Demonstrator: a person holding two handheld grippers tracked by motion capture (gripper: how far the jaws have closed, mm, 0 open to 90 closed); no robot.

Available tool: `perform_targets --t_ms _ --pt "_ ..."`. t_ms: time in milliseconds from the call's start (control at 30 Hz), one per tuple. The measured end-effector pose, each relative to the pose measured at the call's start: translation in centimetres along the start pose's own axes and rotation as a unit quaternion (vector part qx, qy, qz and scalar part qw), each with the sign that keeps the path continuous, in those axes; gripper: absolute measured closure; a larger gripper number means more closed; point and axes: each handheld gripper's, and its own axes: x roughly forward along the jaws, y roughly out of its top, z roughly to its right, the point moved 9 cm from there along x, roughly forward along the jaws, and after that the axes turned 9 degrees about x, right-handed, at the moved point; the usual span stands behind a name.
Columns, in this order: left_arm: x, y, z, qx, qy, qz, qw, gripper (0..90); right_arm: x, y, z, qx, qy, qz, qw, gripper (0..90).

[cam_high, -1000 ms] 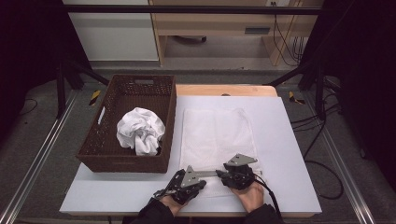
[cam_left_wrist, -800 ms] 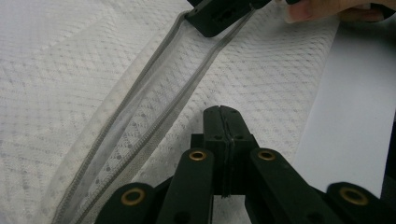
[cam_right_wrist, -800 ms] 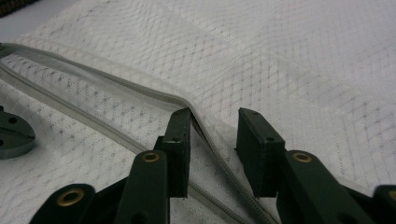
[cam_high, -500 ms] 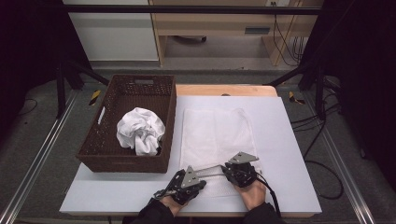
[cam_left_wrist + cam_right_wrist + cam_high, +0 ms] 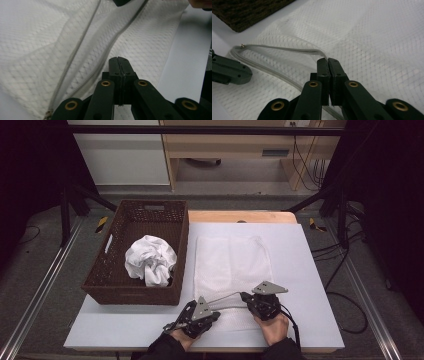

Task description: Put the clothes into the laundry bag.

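A white mesh bag lies flat on the white table, its open zipper end toward me. My left gripper is shut at the bag's near left corner, with mesh pinched between the jaws beside the zipper. My right gripper has just been closing, and its jaws now press on the upper zipper edge of the bag. That edge stands raised off the lower layer between the two grippers. In the right gripper view the left gripper shows at the left.
A dark wicker basket stands left of the bag and holds a crumpled white cloth. The table's front edge runs just below my hands. A wooden board lies along the far edge.
The right gripper's jaws have gone from open to shut on the bag's zipper edge. That edge now stands lifted between the grippers. The left gripper has kept still.
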Motion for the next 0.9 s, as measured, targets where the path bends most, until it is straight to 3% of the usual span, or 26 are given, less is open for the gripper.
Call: perform_targets --t_ms 233,300,367,533,767,900 --pt "-1.6 2.3 -1.5 0.008 0.034 0.03 0.999 77.7 -0.8 0.5 -0.4 -0.004 0.009 0.01 0.9999 88.2" --pt "-1.5 2.9 -2.1 0.018 0.051 0.025 0.9982 68.0 -1.0 0.7 -0.5 -0.005 0.012 0.011 0.9999 88.1" --pt "-1.0 3.3 -2.4 0.019 0.054 0.019 0.9982 59.2 -1.0 0.7 -0.6 -0.006 0.013 0.01 0.9998 88.2" --pt "0.6 3.8 -3.1 0.031 0.066 0.0 0.9974 49.8 -1.1 0.7 -0.7 -0.007 0.017 0.009 0.9998 88.2" --pt "3.0 3.6 -3.0 0.039 0.065 -0.022 0.9969 49.2 -1.0 0.6 -0.9 -0.007 0.016 0.005 0.9998 88.2" --pt "3.9 3.2 -3.1 0.043 0.065 -0.038 0.9963 62.1 -0.9 0.5 -0.8 -0.01 0.017 0.002 0.9998 88.1"
